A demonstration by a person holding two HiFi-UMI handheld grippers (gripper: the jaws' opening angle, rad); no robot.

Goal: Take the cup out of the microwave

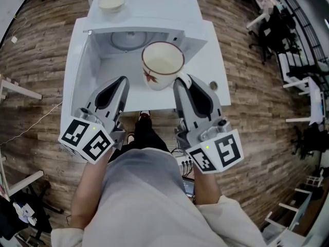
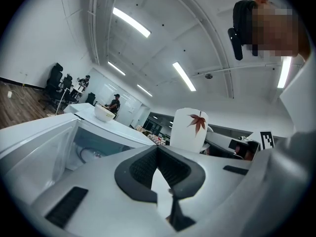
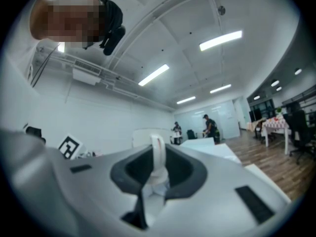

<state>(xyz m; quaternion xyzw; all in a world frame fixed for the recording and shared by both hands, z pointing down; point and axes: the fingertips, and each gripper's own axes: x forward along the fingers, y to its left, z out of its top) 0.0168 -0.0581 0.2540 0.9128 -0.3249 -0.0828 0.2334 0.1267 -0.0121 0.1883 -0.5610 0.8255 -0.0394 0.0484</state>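
And here we are with the cup [image 1: 163,64] out of the microwave [image 1: 154,6]. It hangs in the air in front of the open cavity, upright with its mouth up, above the white table [image 1: 211,66] and touching nothing but the tool that carries it. Our right gripper [image 1: 181,81] has it by the handle [image 3: 157,154]. In the right gripper view we can see that white loop standing straight up between the dark pads, with the jaws drawn in narrow and pressing on it from both sides. Our left gripper [image 1: 122,81] sits level just to the cup's left, near it but apart. Its jaws are brought together at the tips with nothing between them, so it is taking no part in the carry. Behind the cup the door stands open and we can make out the bare turntable [image 1: 128,39] inside, so there is nothing left in there to fetch. A bowl [image 1: 111,2] rests on top of the oven, well away from all this. By our reckoning the main job is done: the cup is grasped, lifted and clear of the opening. What remains, as we judge it, is to set it down somewhere steady on the table and let go of the handle. One thin handle carries the whole weight, so we'd want the cup kept level on the way down or it may swing in the grip.
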